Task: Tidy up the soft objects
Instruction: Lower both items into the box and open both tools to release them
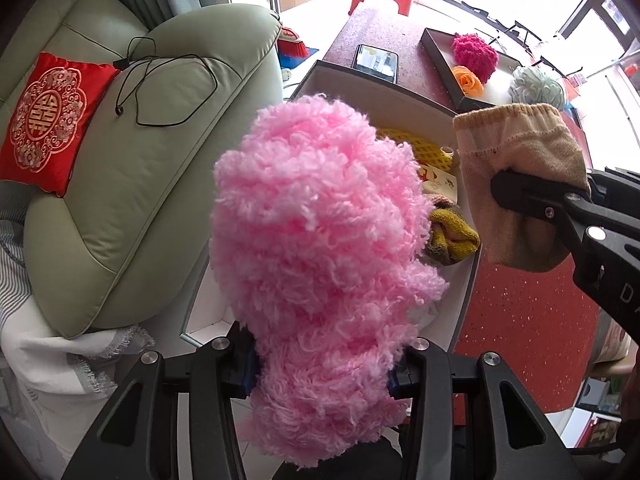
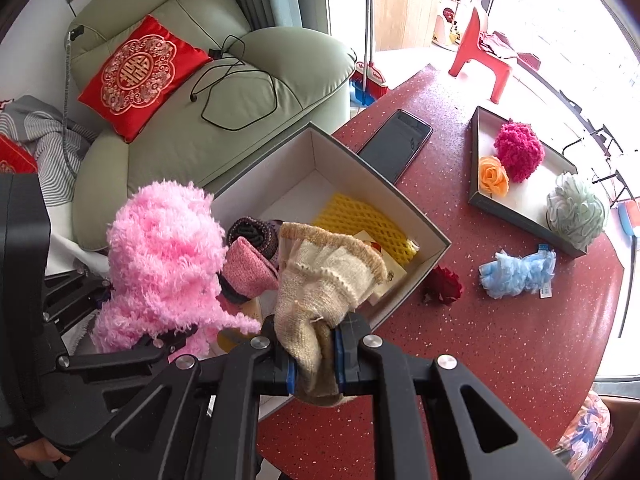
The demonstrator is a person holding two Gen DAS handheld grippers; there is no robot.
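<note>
The left hand-held gripper [image 1: 324, 376] is clamped on a fluffy pink yarn pompom [image 1: 320, 248], its pads sunk into the lower part of the bundle, which billows out ahead of the jaws over the near end of the open cardboard box [image 2: 320, 152]. The right hand-held gripper [image 2: 316, 364] pinches a beige knit sock [image 2: 324, 280] low on its body, the cuff flopping forward above the same box, just right of the pompom.

Both pieces look very light and fully soft. The pompom squashes under pressure, so a hold deep through its core should be safer than one on the loose outer loops, which could pull free. The sock is limp and will drape; a pinch across a doubled fold suits it, and it should drop cleanly once let go.

Beneath the two grippers the box already holds rolled socks [image 2: 248, 252] and a yellow foam net [image 2: 360, 220]. Further ahead on the red speckled bench [image 2: 460, 340] lie a phone [image 2: 396, 144], a dark red fabric rose [image 2: 444, 284], a blue ruffled piece [image 2: 516, 272] and a shallow tray [image 2: 520, 216] carrying a magenta pompom [image 2: 518, 150], an orange rose [image 2: 493, 175] and a green mesh puff [image 2: 576, 210].
</note>
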